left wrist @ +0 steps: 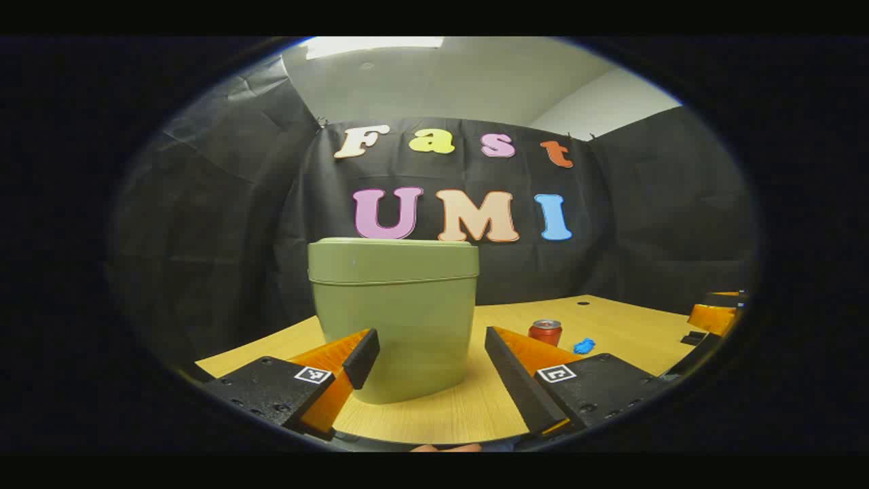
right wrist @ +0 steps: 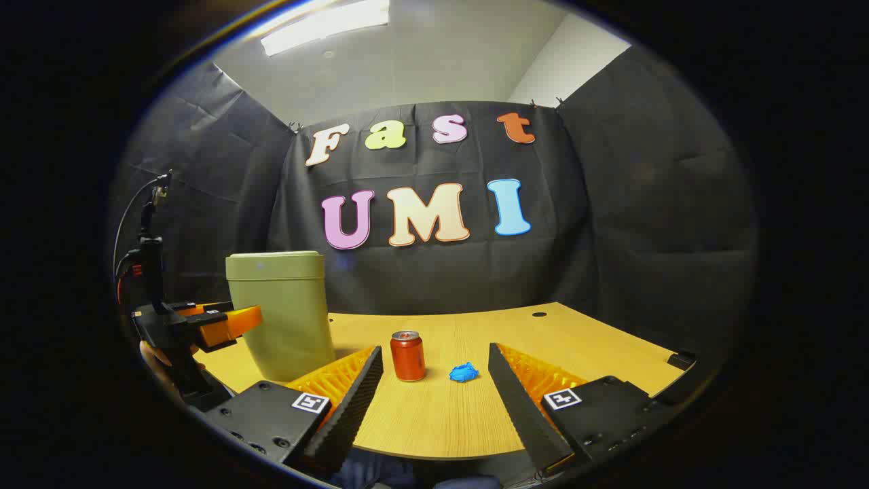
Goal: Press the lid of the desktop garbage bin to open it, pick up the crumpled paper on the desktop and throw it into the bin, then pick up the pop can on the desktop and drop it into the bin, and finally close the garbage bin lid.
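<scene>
Left gripper view: left gripper (left wrist: 431, 353) spread apart, facing closed bin (left wrist: 394, 312). Right gripper (right wrist: 434, 370) spread apart, facing can (right wrist: 407, 356) and paper (right wrist: 464, 372) on tabletop (right wrist: 577, 339).

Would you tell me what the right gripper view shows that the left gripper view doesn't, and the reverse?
Right gripper view: the left gripper side-on beside the bin, with a hand below it. Left gripper view: the bin centred ahead of its open fingers. Shared: closed lid, pop can, crumpled paper, table.
</scene>
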Available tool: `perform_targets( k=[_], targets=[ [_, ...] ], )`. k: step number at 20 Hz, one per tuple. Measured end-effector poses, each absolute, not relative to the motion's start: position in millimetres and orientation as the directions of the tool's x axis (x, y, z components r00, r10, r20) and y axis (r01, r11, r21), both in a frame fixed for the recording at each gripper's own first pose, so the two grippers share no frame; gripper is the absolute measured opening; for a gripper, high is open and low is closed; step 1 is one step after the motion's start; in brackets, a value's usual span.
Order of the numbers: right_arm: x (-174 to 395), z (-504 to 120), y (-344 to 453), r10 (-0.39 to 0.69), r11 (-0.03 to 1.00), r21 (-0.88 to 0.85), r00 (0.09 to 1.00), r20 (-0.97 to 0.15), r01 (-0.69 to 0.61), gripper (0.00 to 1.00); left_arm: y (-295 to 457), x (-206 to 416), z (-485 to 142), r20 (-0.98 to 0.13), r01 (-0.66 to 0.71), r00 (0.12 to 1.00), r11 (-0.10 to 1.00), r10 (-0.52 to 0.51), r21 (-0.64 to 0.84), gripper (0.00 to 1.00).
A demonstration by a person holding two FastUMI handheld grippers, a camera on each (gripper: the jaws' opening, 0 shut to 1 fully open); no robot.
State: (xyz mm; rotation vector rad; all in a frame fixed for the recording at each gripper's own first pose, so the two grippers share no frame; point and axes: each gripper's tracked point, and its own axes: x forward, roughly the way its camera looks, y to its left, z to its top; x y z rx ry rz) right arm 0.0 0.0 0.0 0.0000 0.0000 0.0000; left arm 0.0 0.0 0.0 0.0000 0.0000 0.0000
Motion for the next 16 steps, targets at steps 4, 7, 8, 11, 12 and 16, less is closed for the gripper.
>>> perform_targets(
  k=[4,7,8,11,12,16],
  targets=[
    [-0.1,0.4,0.8,0.0,1.0,0.003,1.0,0.001,0.0,0.98,0.2,-0.9,0.1,0.0,-0.001,1.0,1.0,0.001,0.0,0.94],
    [0.4,-1.9,1.6,0.003,1.0,0.0,1.0,-0.003,-0.003,0.98,0.0,-0.8,0.6,0.0,-0.001,1.0,1.0,0.001,0.001,0.94],
    [0.8,-2.1,1.9,0.004,1.0,-0.001,1.0,-0.005,-0.004,0.98,-0.3,-0.9,0.1,0.0,-0.001,1.0,1.0,0.001,0.001,0.94],
    [0.8,-4.1,3.4,0.006,1.0,-0.002,1.0,-0.008,-0.006,0.98,1.2,-0.3,1.1,0.0,-0.005,1.0,1.0,0.005,0.0,0.94],
    [1.8,-3.5,3.8,0.006,1.0,-0.003,1.0,-0.009,-0.006,0.98,1.4,-1.6,0.4,0.0,-0.005,1.0,1.0,0.005,0.0,0.94],
    [2.3,-5.0,2.5,0.007,1.0,-0.003,1.0,-0.011,-0.007,0.98,0.7,-0.4,0.0,0.0,-0.005,1.0,1.0,0.005,0.001,0.94]
  ],
)
